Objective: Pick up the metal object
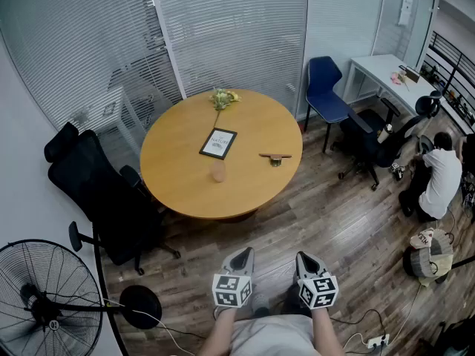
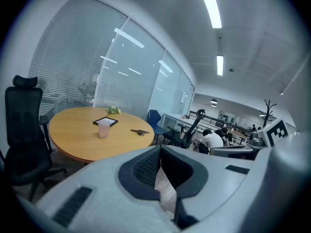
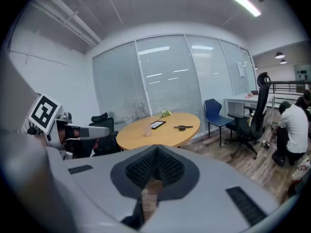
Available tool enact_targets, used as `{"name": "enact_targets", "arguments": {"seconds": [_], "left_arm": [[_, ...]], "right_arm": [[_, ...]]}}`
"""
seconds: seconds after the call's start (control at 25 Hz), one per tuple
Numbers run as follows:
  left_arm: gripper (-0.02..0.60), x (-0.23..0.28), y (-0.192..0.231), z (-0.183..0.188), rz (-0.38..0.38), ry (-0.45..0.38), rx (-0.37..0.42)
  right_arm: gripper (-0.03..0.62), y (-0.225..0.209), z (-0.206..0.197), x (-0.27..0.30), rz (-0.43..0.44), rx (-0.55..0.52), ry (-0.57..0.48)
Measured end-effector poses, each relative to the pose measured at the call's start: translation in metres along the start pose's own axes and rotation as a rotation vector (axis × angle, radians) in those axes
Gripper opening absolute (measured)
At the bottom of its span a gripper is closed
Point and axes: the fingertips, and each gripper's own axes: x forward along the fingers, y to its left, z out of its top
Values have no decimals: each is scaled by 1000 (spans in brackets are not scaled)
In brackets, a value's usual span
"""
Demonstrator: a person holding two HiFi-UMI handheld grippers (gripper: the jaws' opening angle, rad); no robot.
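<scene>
Metal object (image 1: 275, 157) flat on table (image 1: 178, 191), long axis left-right; left gripper (image 1: 241, 255), right gripper (image 1: 305, 258) jaws closed, empty.

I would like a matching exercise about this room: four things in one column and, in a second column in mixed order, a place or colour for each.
1 cup
2 flowers
3 metal object
4 armless chair

A blue
B far edge of the table
C right of the black frame
D just on the near side of the frame

Pairs: 1-D, 2-B, 3-C, 4-A
</scene>
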Motion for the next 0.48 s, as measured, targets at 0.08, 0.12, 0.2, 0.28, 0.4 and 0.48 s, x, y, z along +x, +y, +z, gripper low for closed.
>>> {"name": "enact_targets", "arguments": {"seconds": [0.08,0.12,0.2,0.28,0.4,0.48], "left_arm": [[9,0,5,-1,1,3,-7],[9,0,6,-1,1,4,-9],[9,-1,7,-4,1,9,-13],[9,3,3,-6,-3,10,-13],[9,17,-5,-2,-26,-3,-16],[9,29,-10,3,-36,-13,-11]], "right_arm": [[-5,5,-4,4,1,-2,5],[-5,7,-5,5,-1,-2,7],[-5,7,-7,4,-9,2,10],[-5,2,-6,3,-13,15,2],[-4,-9,-4,8,1,32,-3],[-3,-20,-4,12,5,31,0]]}}
